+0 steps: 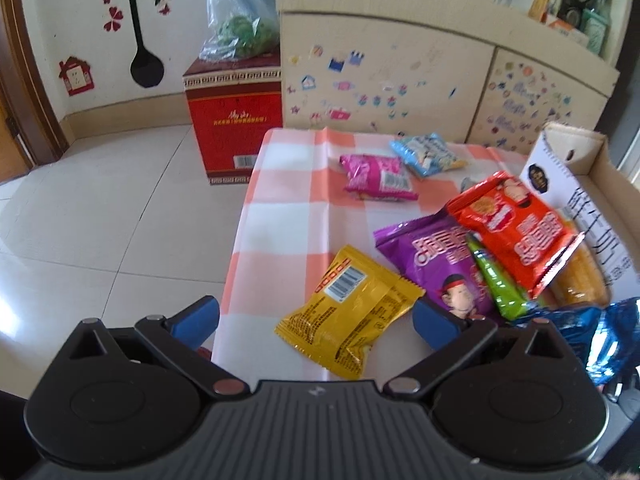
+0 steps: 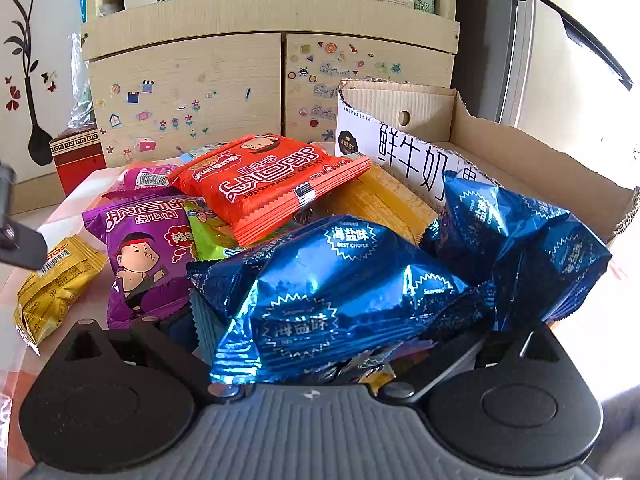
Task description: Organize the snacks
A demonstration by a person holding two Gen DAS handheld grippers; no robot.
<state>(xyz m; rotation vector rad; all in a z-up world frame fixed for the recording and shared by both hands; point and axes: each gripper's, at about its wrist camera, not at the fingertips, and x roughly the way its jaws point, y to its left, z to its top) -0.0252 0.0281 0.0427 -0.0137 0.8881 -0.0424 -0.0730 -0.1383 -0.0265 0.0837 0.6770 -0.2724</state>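
Note:
My left gripper (image 1: pixel 316 320) is open, its blue pads on either side of a yellow snack packet (image 1: pixel 348 314) that lies on the checked tablecloth (image 1: pixel 288 216). A purple packet (image 1: pixel 444 268), a green one (image 1: pixel 496 280), an orange-red one (image 1: pixel 512 220) and a yellow-orange one (image 1: pixel 580 280) are piled at the cardboard box (image 1: pixel 592 184). Pink (image 1: pixel 376 178) and light blue (image 1: pixel 428 154) packets lie further back. In the right wrist view a blue foil packet (image 2: pixel 340 300) fills the space between my right gripper's fingers and hides them. A second blue packet (image 2: pixel 528 248) lies by the box (image 2: pixel 520 148).
A red carton (image 1: pixel 236 120) with a plastic bag (image 1: pixel 240 20) on it stands on the tiled floor to the left of the table. A sticker-covered cabinet (image 1: pixel 400 68) stands behind the table, with cluttered shelves above. The table's left edge drops to the floor.

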